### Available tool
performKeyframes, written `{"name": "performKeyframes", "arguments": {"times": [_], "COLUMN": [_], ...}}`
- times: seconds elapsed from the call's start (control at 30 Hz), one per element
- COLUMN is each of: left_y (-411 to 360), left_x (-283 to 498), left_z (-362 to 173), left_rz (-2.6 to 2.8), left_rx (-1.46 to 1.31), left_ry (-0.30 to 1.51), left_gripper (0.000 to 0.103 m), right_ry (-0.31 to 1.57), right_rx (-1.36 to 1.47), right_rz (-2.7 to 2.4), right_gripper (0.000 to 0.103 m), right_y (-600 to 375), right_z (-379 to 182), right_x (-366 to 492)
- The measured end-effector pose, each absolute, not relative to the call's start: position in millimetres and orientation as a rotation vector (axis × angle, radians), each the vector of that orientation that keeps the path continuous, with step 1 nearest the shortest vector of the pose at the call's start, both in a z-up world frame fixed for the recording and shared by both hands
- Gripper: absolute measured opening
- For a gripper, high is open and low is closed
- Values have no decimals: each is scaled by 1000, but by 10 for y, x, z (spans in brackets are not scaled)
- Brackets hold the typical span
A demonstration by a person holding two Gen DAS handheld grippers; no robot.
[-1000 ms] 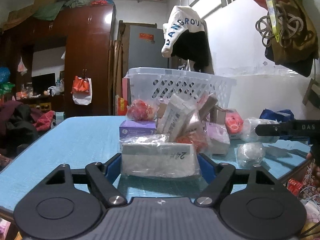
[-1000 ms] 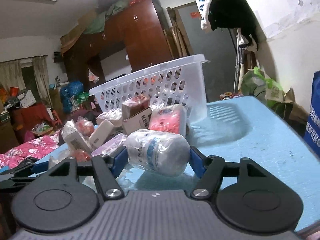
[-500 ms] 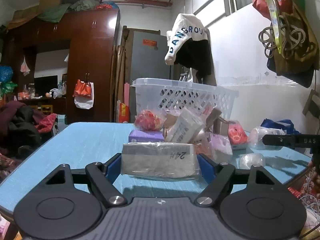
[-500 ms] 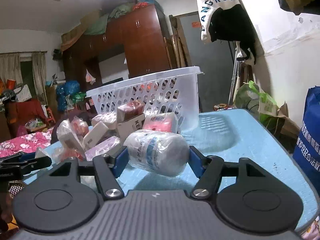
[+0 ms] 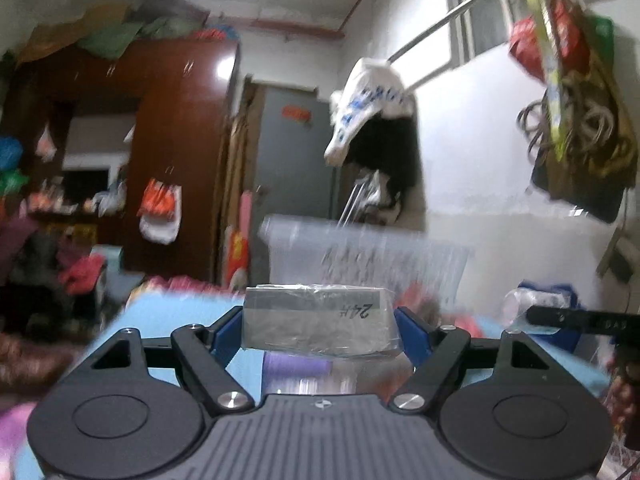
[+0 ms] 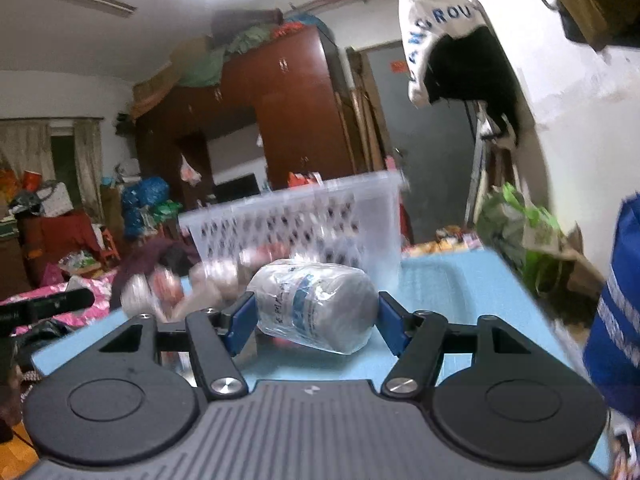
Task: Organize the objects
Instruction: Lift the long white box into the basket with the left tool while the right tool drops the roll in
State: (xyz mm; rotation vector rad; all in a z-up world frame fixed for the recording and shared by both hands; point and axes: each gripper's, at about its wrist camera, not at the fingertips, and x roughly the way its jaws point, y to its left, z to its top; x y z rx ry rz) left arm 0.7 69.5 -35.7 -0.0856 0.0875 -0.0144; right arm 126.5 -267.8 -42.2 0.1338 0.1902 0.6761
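Observation:
My left gripper (image 5: 320, 330) is shut on a plastic-wrapped grey box (image 5: 318, 322) marked "24#" and holds it up above the blue table (image 5: 168, 316). My right gripper (image 6: 314, 312) is shut on a plastic-wrapped white roll (image 6: 320, 306) with blue print, lifted off the table (image 6: 460, 280). The white perforated basket (image 5: 372, 254) stands behind the box; it also shows in the right wrist view (image 6: 304, 220). A blurred pile of small packets (image 6: 180, 284) lies in front of the basket. The right gripper's tip (image 5: 580, 316) shows at the right edge of the left wrist view.
A purple box (image 5: 296, 366) lies on the table under the held box. A blue bag (image 6: 616, 300) stands at the table's right edge. A white and black garment (image 5: 376, 128) hangs on the wall above the basket. A brown wardrobe (image 5: 176, 152) stands behind.
Both grippers have risen with their loads, so the table and pile sit lower in view. The basket rim now stands at about the height of the held items. The views are motion-blurred.

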Motion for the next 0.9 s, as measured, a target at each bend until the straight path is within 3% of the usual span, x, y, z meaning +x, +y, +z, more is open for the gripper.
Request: {"name": "performKeyframes", "arguments": {"times": [0.1,0.2,0.3,0.43,0.53,0.57,0.6,0.63,0.67,0.9], "left_y": [681,644,552,422,411,438,477,508,539,573], "left_x": [410,1137,1945,2430,2511,2531,2547,2537,2493,1361], "left_z": [129,585,808,706,603,580,567,556,563,384], "left_rz": [-45,-97,-62,-69,-29,-3,18,27,17,-62], "left_rx": [-47,-76,-114,-138,-129,-137,-153,-170,-169,-134], "left_ry": [70,163,311,433,437,435,447,455,453,294], "left_gripper": [82,82,82,82,85,96,103,103,103,103], "right_ry": [88,41,128,247,247,248,253,248,233,220], "right_rx": [77,-10,-61,-99,-125,-134,-145,-144,-137,10], "right_rz": [680,667,614,614,605,597,573,549,526,611], "right_gripper": [67,67,67,67,69,72,85,98,103,103], "right_y": [-2536,-2212,-1885,-1613,-1535,-1519,-1509,-1540,-1579,-2238], "right_z": [-15,395,616,594,564,561,561,569,581,202], "right_x": [1390,1717,2265,2696,2769,2786,2798,2771,2715,1852]}}
